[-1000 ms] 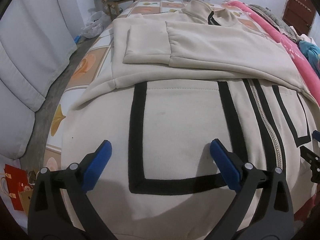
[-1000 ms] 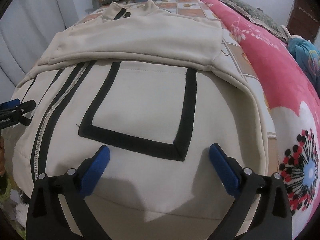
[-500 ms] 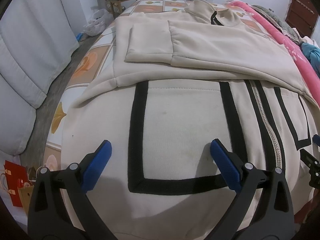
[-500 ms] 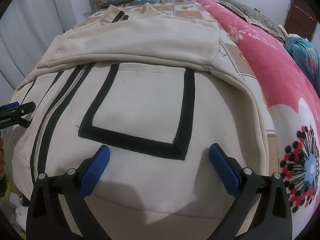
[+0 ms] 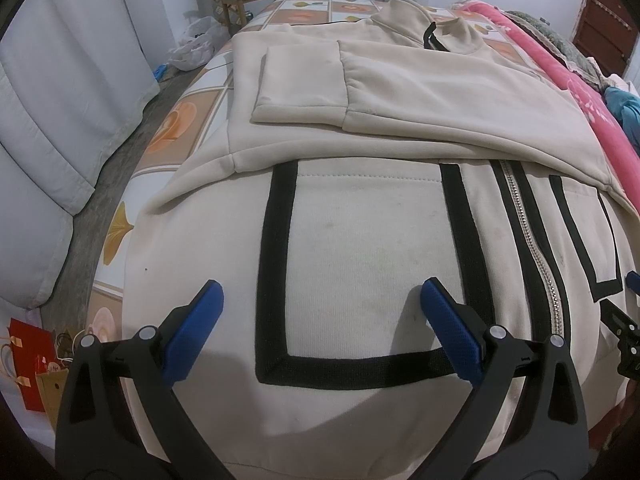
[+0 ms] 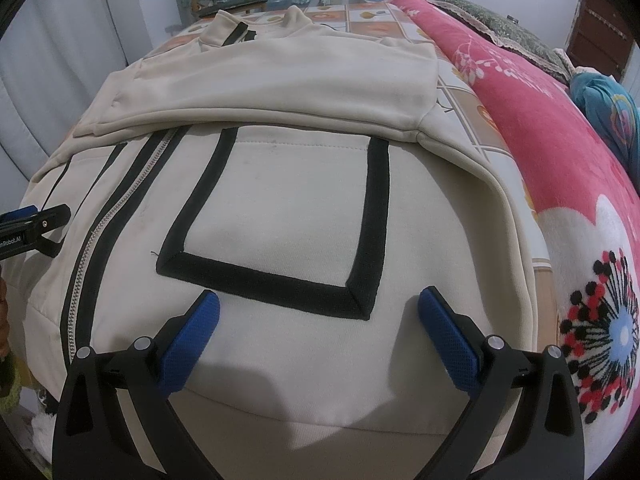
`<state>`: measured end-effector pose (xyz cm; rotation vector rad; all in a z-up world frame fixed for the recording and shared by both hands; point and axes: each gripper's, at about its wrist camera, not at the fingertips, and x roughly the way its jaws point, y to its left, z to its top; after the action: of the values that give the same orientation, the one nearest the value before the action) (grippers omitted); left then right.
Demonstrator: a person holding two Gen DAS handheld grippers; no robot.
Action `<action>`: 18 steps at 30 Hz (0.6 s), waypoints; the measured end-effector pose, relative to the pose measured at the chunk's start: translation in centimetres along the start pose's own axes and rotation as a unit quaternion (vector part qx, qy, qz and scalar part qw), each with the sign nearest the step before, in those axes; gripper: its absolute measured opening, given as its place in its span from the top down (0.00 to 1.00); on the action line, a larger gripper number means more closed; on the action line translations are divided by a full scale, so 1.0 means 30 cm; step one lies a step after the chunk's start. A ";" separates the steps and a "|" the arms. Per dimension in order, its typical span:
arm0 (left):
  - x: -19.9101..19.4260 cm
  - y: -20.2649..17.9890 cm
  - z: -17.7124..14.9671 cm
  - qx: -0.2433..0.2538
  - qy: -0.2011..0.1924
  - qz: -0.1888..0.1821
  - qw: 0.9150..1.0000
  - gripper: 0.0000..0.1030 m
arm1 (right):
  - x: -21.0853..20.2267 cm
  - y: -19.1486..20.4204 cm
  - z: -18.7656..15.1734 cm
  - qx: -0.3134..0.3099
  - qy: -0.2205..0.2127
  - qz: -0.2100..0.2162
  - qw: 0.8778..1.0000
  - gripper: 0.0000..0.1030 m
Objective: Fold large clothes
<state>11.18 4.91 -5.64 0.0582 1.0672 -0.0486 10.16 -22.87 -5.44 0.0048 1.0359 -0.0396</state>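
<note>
Both my claws spread wide, empty: left gripper (image 5: 322, 334), right gripper (image 6: 320, 330). Cream black-trimmed zip fleece jacket (image 5: 368, 256) directly beneath, hem nearest, zipper axis running away toward collar.

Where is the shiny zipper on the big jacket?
The zipper runs down the middle of the jacket between two black stripes: right of the left gripper in the left wrist view, left of the right gripper in the other.

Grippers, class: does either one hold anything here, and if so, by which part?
Nothing is held. The left gripper and the right gripper are both open above the jacket, near its hem.
</note>
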 end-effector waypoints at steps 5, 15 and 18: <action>0.000 0.000 0.002 0.000 -0.001 0.000 1.000 0.07 | -0.001 -0.003 -0.001 0.002 -0.002 -0.001 1.000 0.06; -0.096 0.050 -0.024 -0.001 -0.038 0.007 0.999 0.07 | -0.002 -0.004 -0.002 0.003 -0.004 -0.001 1.000 0.06; -0.163 0.098 -0.069 -0.005 -0.053 0.010 0.999 0.07 | -0.002 -0.002 -0.003 0.004 -0.008 -0.001 1.000 0.06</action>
<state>7.22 8.03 -2.27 0.0572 0.9603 -0.0276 10.05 -22.92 -5.44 0.0109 1.0198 -0.0461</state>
